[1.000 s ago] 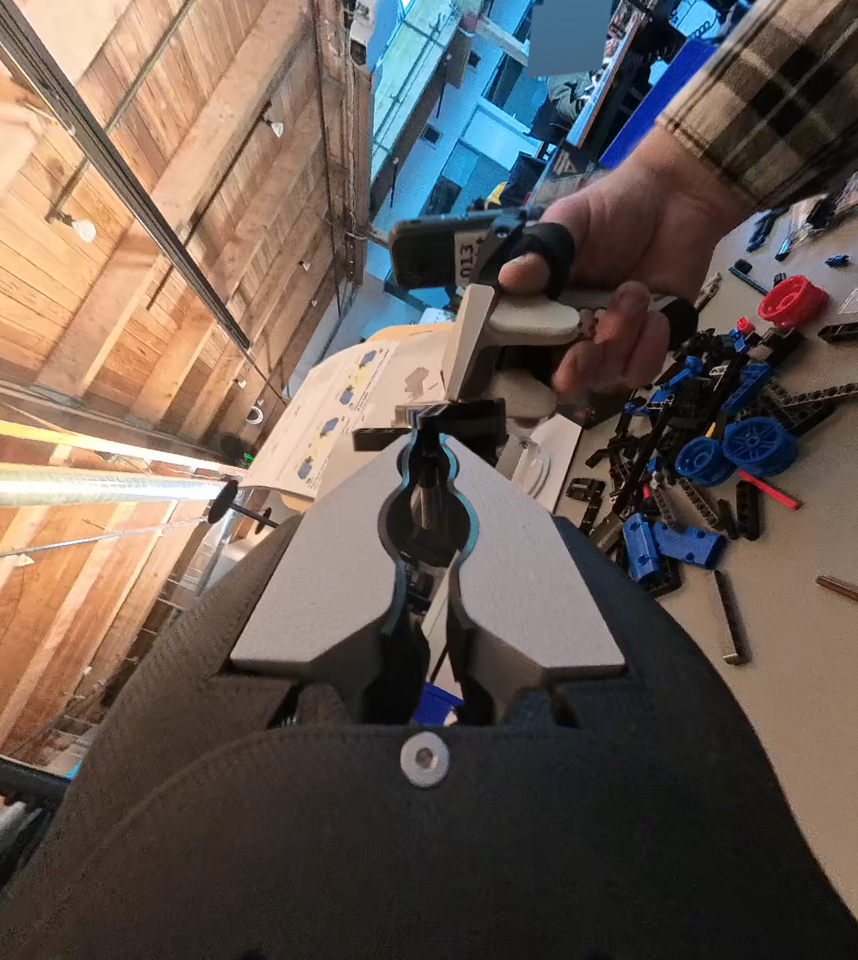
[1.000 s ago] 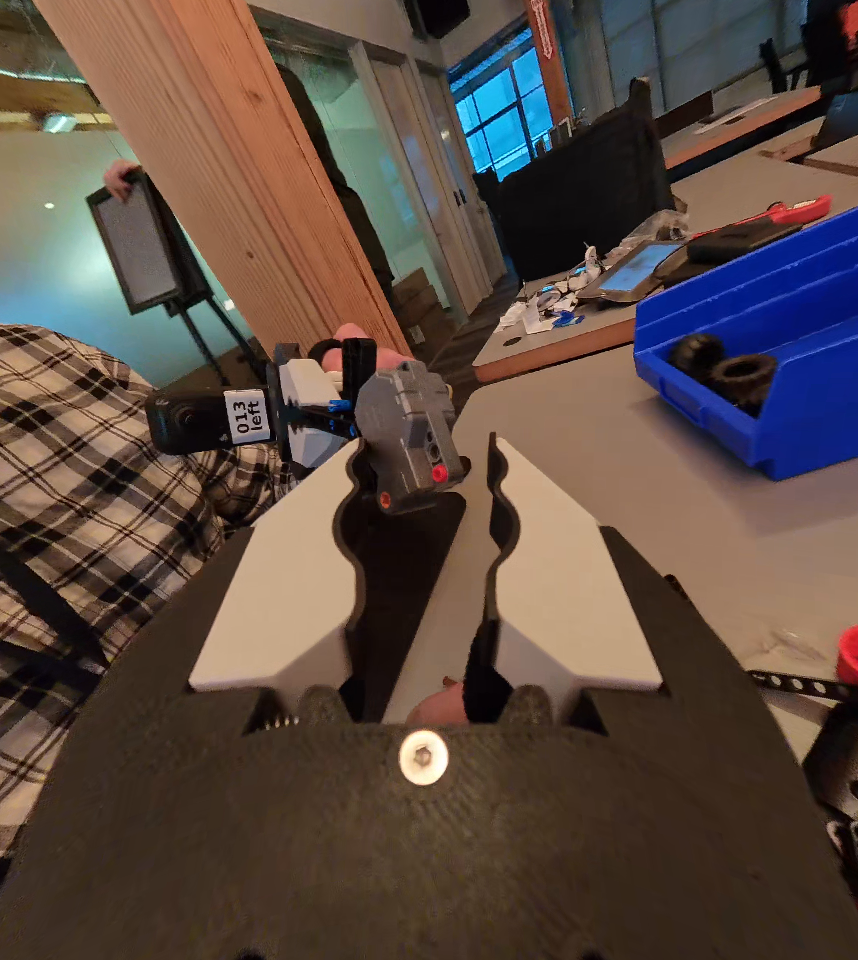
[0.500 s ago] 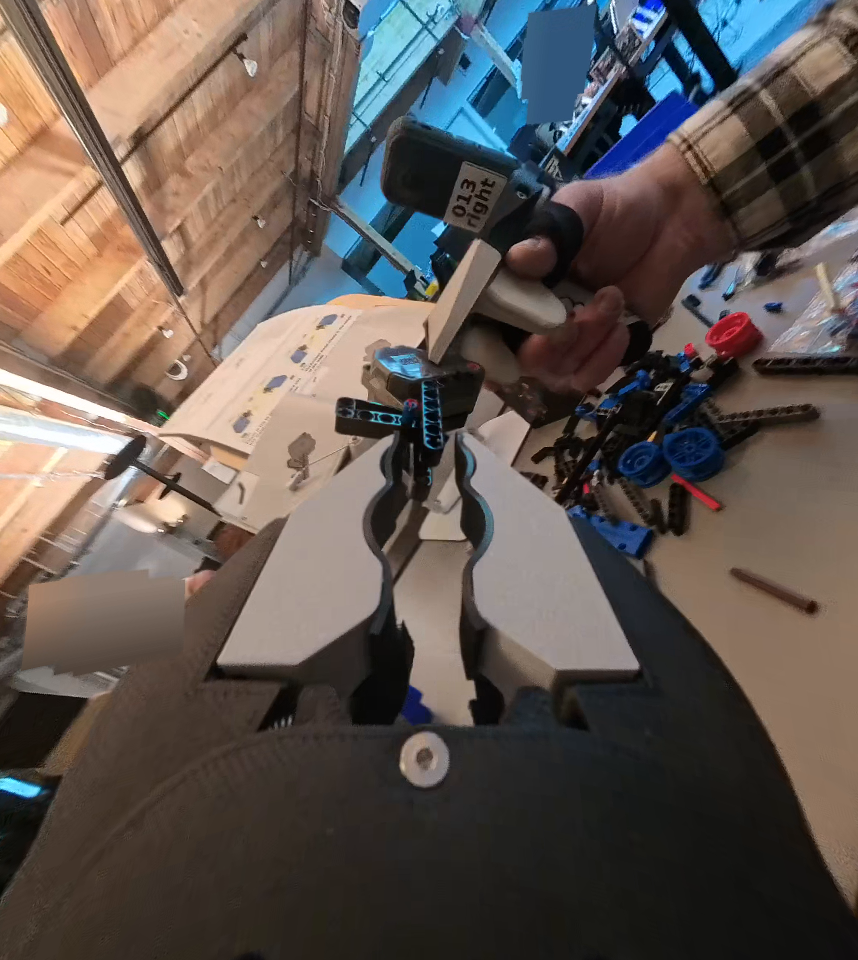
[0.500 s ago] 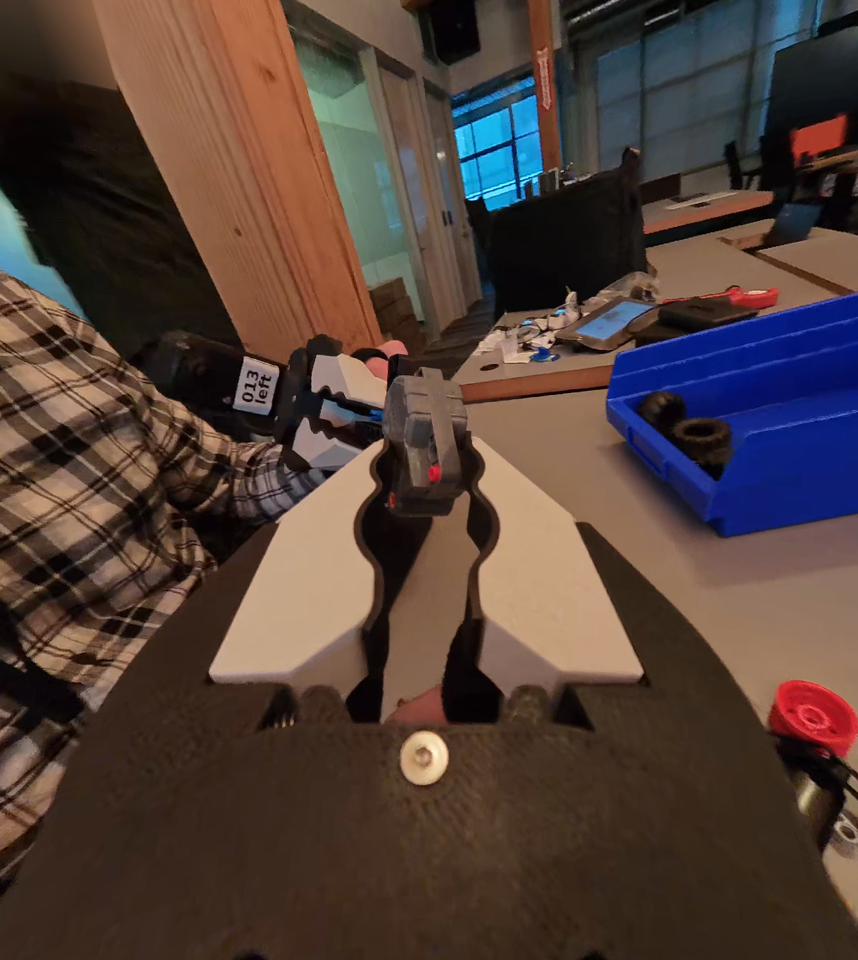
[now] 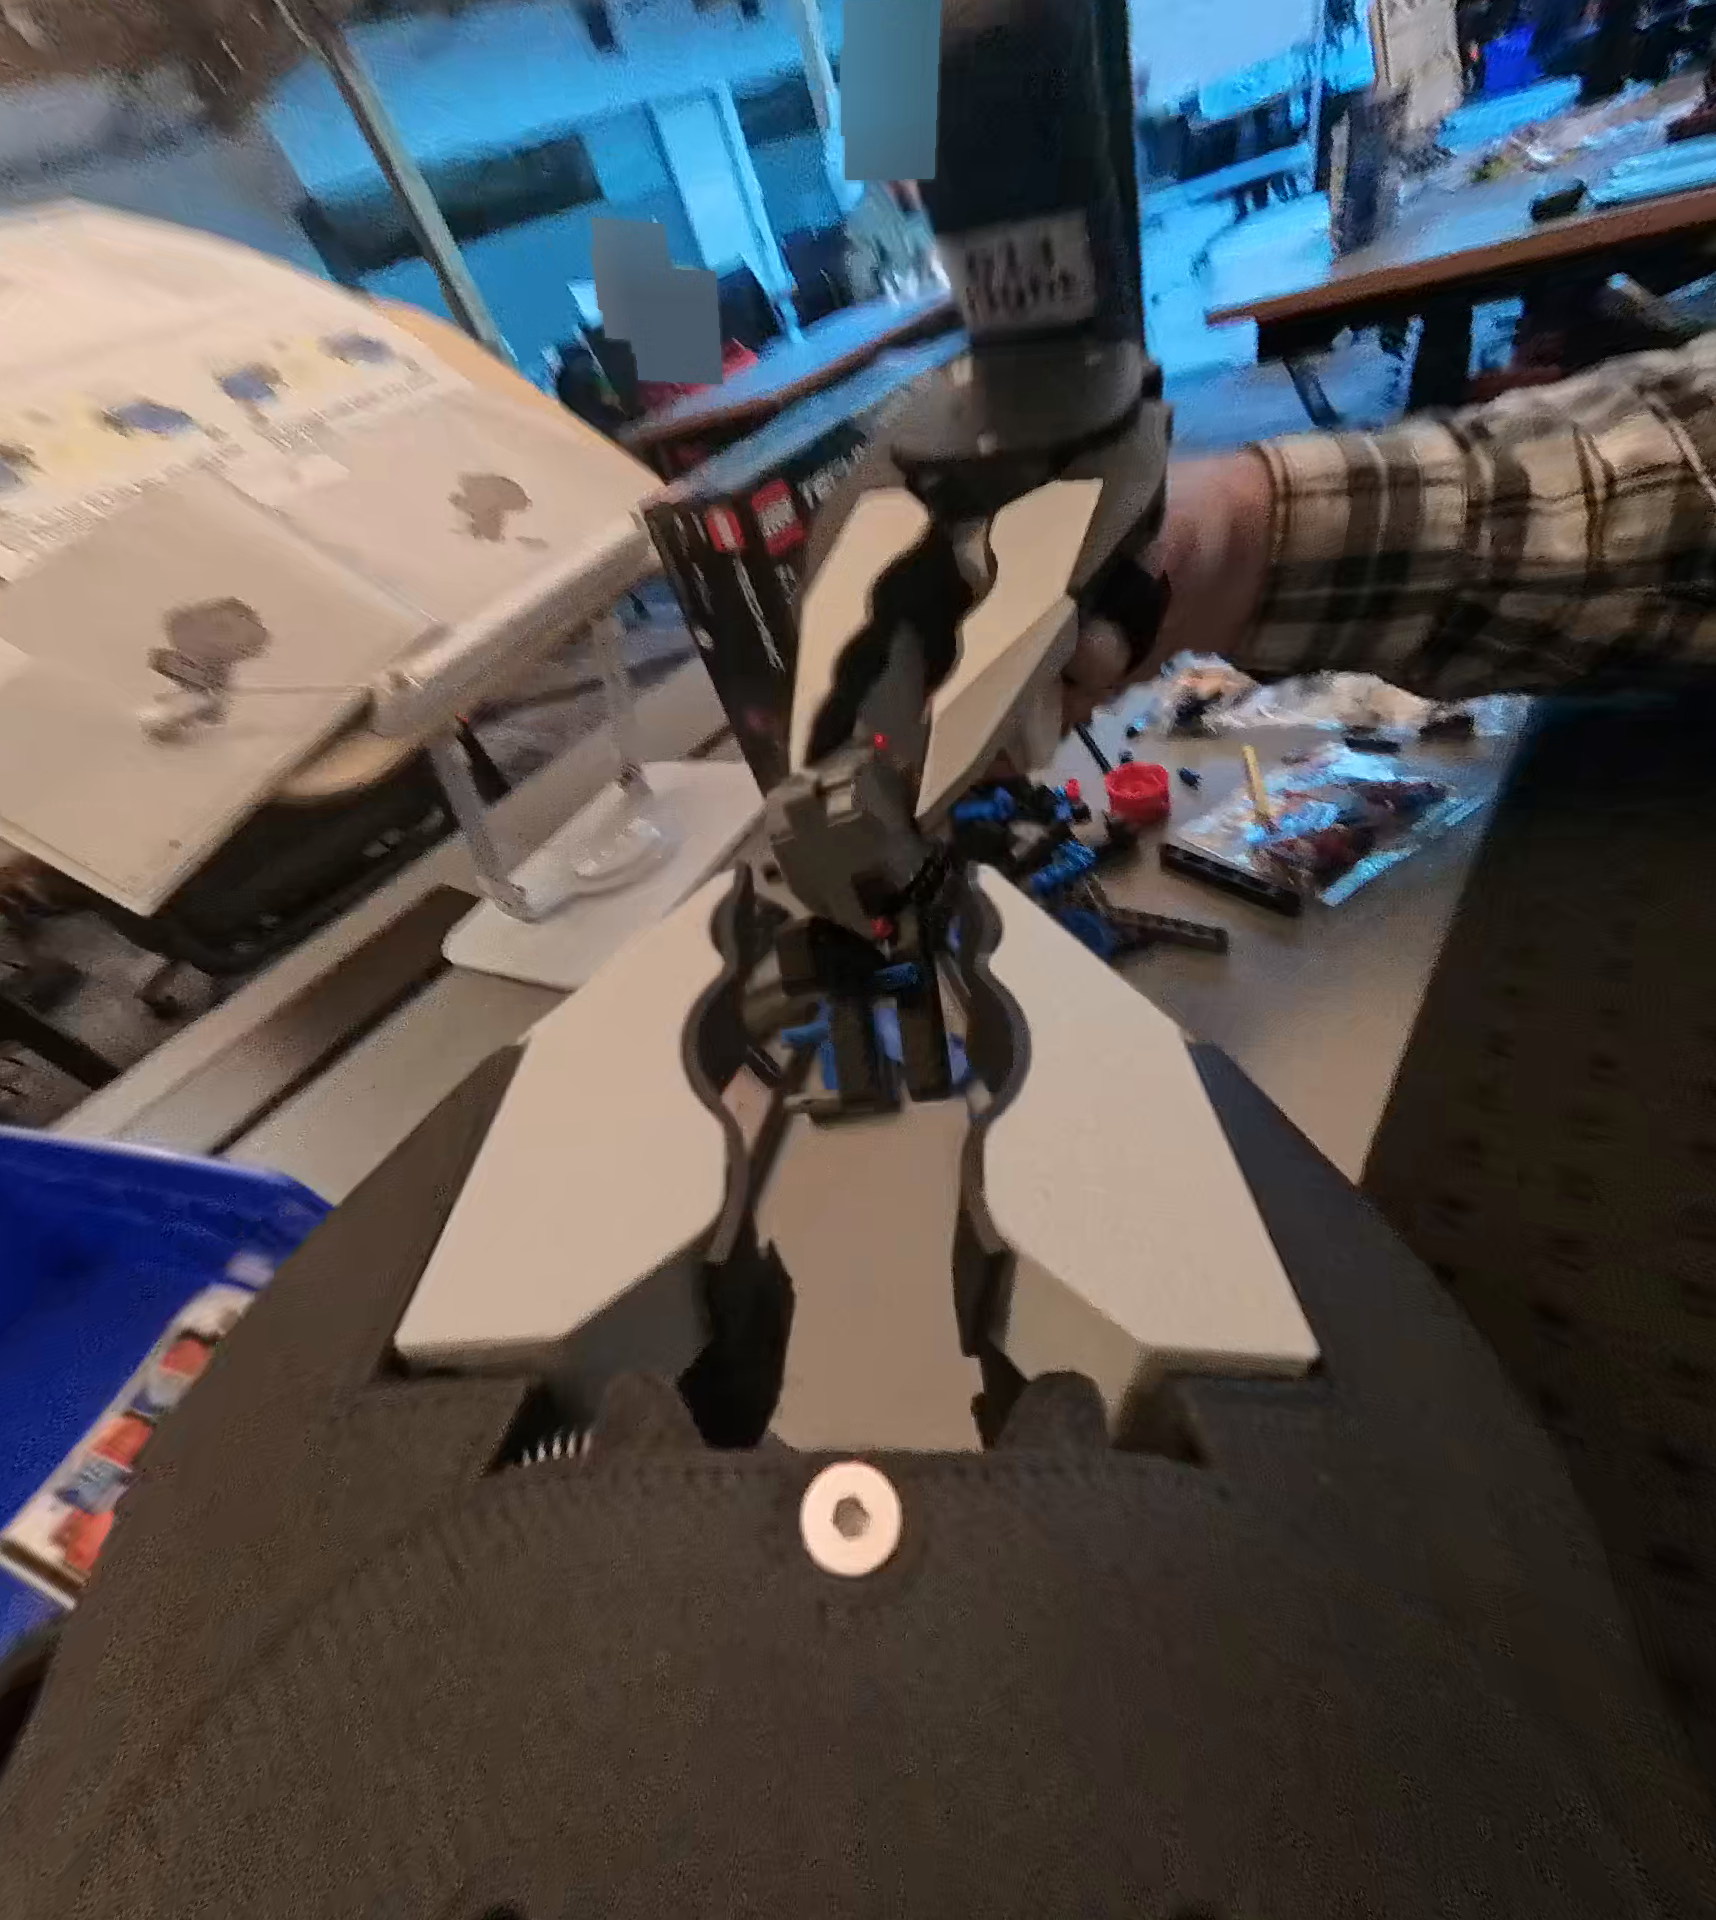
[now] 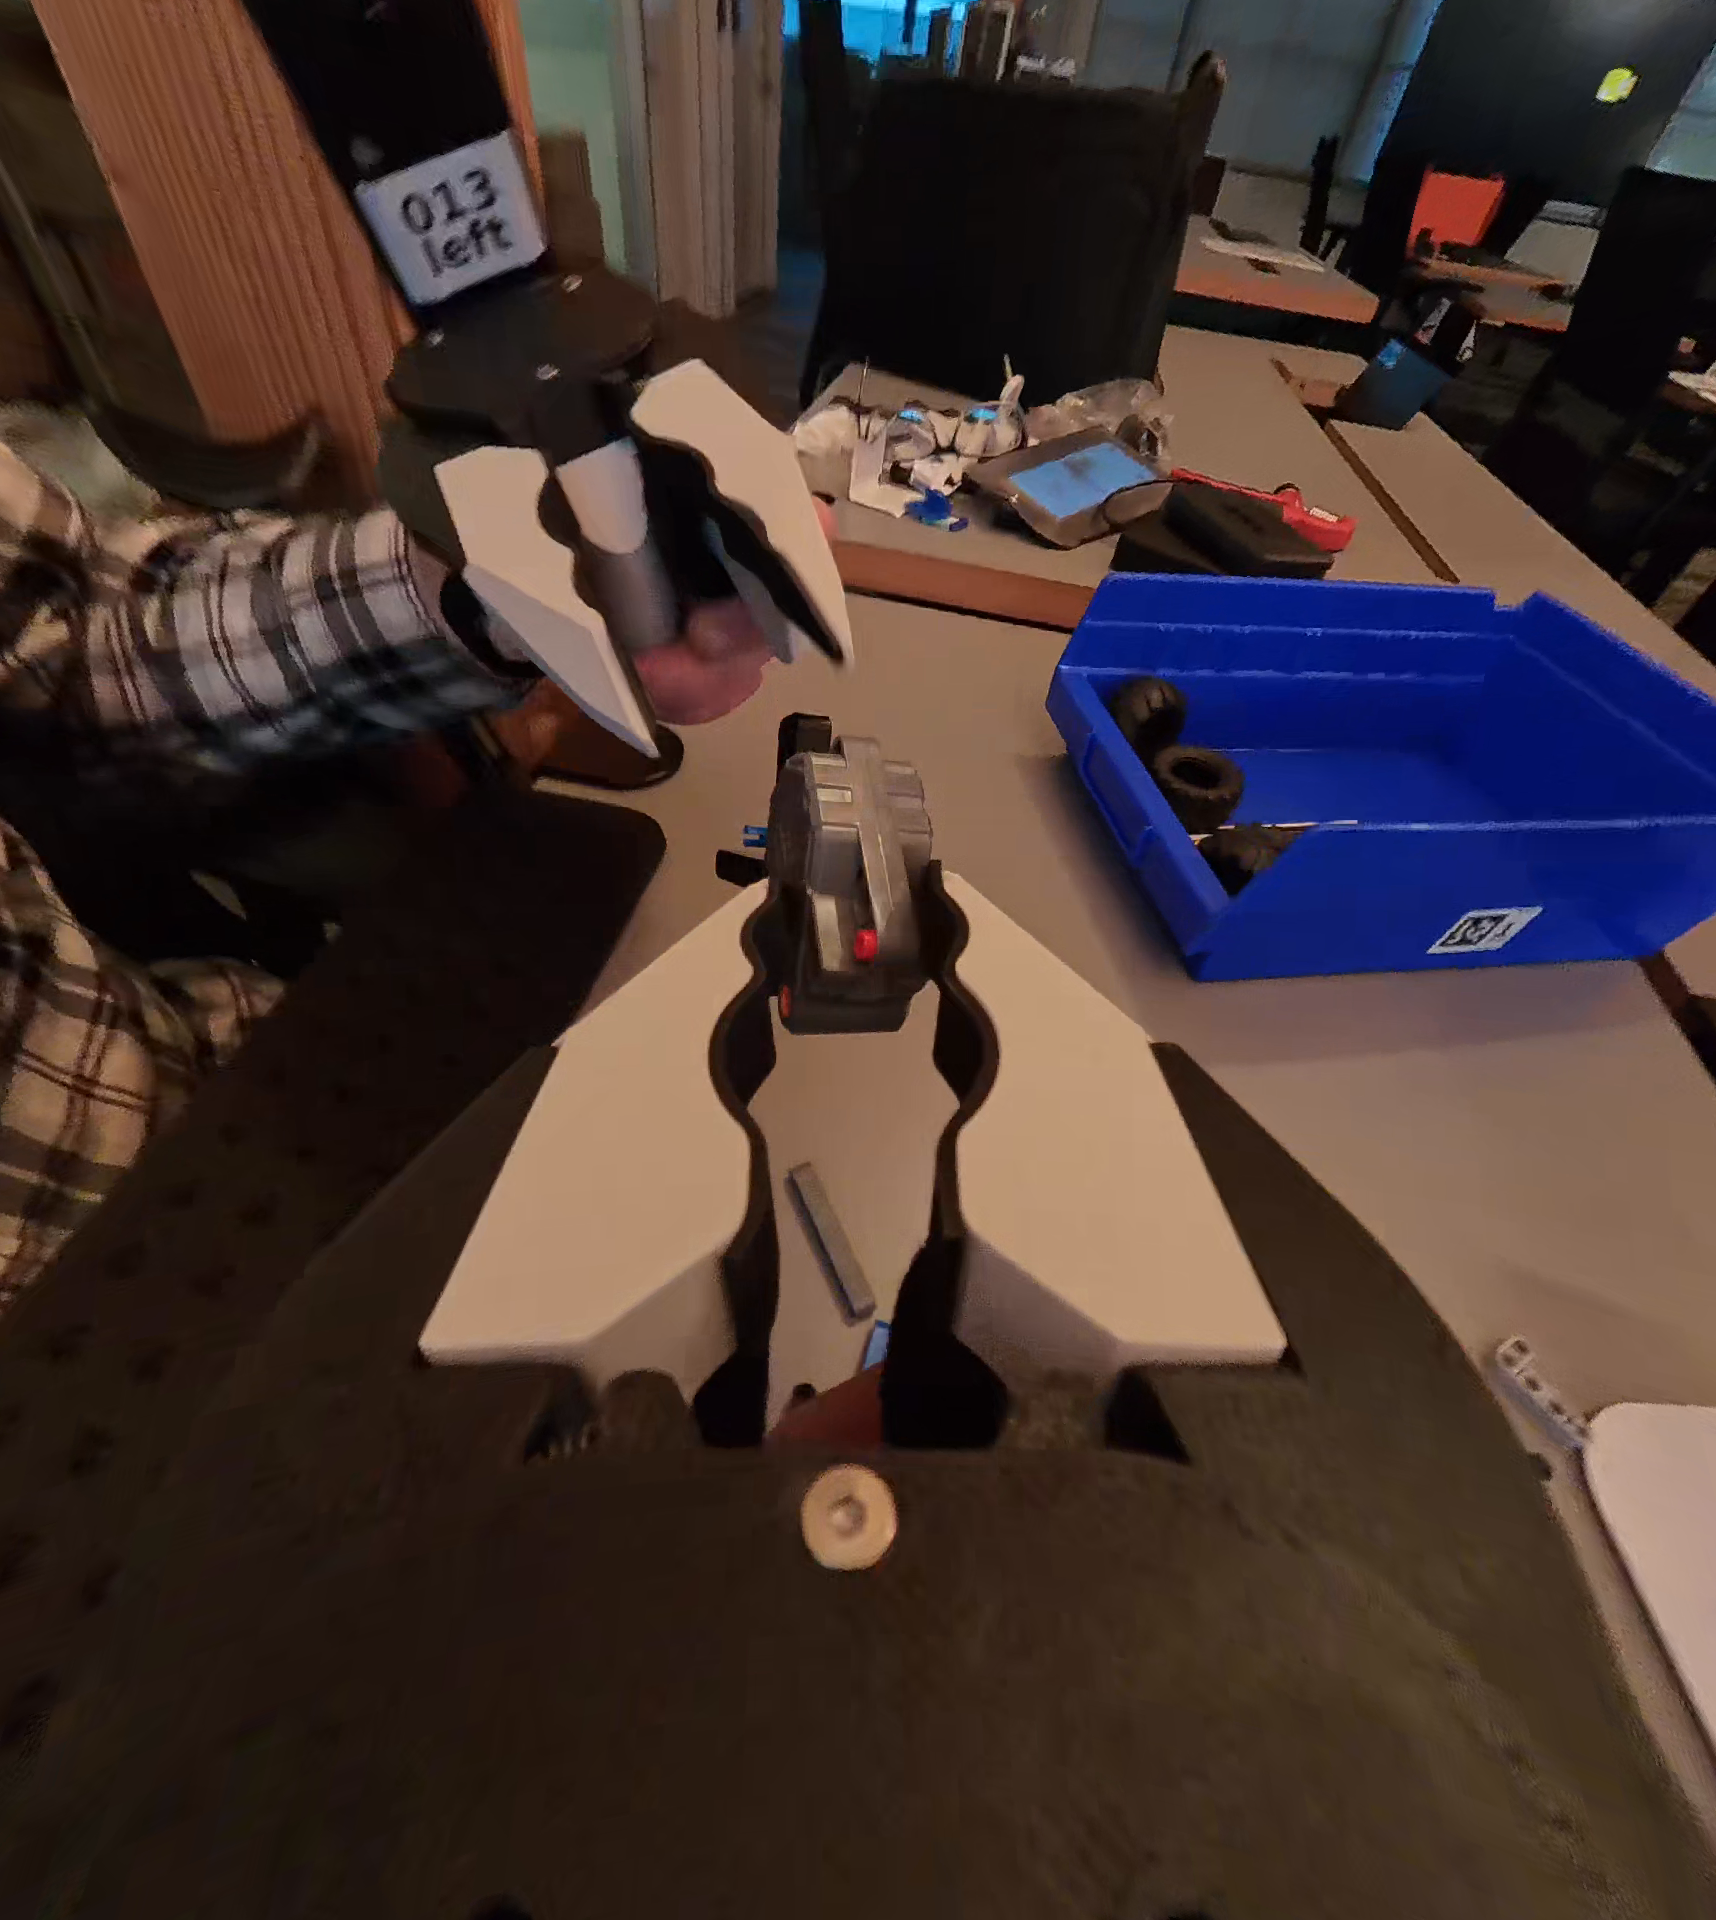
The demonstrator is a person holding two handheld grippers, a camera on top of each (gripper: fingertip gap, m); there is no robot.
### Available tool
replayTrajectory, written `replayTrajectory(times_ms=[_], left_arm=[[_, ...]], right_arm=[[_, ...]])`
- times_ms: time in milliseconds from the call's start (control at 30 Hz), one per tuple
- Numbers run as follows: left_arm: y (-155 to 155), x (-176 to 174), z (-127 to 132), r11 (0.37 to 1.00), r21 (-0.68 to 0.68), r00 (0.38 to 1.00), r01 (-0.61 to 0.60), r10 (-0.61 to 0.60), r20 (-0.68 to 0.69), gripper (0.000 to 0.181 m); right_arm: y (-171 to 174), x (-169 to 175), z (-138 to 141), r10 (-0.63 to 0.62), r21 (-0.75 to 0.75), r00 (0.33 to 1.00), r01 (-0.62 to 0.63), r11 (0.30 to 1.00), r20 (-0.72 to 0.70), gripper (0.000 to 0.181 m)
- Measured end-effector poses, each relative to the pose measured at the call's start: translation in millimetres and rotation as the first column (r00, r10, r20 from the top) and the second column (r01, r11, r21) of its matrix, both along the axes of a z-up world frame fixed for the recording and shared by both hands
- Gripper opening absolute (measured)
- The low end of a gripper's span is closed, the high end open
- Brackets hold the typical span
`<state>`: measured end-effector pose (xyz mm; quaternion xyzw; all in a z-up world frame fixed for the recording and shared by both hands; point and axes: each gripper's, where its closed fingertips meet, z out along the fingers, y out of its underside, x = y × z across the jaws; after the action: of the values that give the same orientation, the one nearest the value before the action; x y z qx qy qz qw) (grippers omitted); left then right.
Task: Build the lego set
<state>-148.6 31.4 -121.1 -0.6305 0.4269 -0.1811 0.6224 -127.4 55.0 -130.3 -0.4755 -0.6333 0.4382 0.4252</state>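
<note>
Both grippers now tipping tablewards. Right gripper pinching grey motor assy; left gripper fingers gaping, empty. Risk: assy twisting out, grip shallow.

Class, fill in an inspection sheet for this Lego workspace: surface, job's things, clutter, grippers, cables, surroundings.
Surface: grey table.
Job's things: grey motor block with black and blue parts attached; loose pieces; instruction booklet on a stand.
Clutter: blue bin holding black tyres; grey beam lying loose.
Grippers: right gripper shut on the motor block; left gripper open, empty, apart from it.
Cables: nothing seen.
Surroundings: wooden pillar, further tables, plaid sleeve.
</note>
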Motion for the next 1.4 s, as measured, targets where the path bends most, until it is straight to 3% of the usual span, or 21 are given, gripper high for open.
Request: replayTrajectory(times_ms=[67, 200, 433, 600, 767, 833, 933, 1100, 1233, 1400], left_arm=[[4, -1, -14, 0.998, -0.062, 0.999, -0.012, 0.01, -0.041, 0.033], [5, -7, -26, 0.996, -0.077, 0.998, -0.035, 0.03, -0.059, 0.0], [12, -26, -43, 0.988, -0.105, 0.993, -0.111, 0.106, -0.052, 0.0], [18, -44, -63, 0.971, -0.187, 0.989, -0.15, 0.144, -0.044, 0.0], [15, -59, -67, 0.947, -0.303, 0.99, -0.11, 0.13, 0.047, 0.051], [13, -58, -72, 0.935, -0.347, 0.994, -0.071, 0.095, 0.053, 0.047], [17, -60, -84, 0.93, -0.355, 0.995, -0.093, 0.095, -0.013, 0.023], [29, -67, -94, 0.918, -0.356, 0.985, -0.172, 0.15, -0.089, 0.023], [44, -77, -106, 0.887, -0.358, 0.954, -0.292, 0.241, -0.18, 0.023], [63, -80, -125, 0.83, -0.353, 0.889, -0.431, 0.325, -0.322, 0.023]], right_arm=[[-5, -6, -5, 0.016, 0.069, 0.999, -0.019, 0.997, 0.039, 0.024], [-5, -18, -15, 0.013, 0.147, 0.996, -0.027, 0.989, 0.092, 0.024], [2, -37, -33, 0.035, 0.15, 0.988, -0.058, 0.987, 0.153, 0.024], [7, -54, -56, 0.091, 0.07, 0.977, -0.106, 0.992, 0.193, 0.023], [0, -68, -73, 0.169, 0.035, 0.962, -0.18, 0.983, 0.214, 0.023], [-5, -74, -74, 0.205, 0.014, 0.957, -0.213, 0.977, 0.204, 0.023], [-8, -81, -77, 0.239, 0.008, 0.949, -0.246, 0.969, 0.204, 0.023], [3, -86, -87, 0.201, -0.019, 0.947, -0.203, 0.979, 0.249, 0.026], [26, -68, -93, 0.083, 0.054, 0.927, -0.111, 0.992, 0.367, 0.059], [49, -13, -54, -0.084, 0.144, 0.932, 0.035, 0.989, 0.352, 0.047]])
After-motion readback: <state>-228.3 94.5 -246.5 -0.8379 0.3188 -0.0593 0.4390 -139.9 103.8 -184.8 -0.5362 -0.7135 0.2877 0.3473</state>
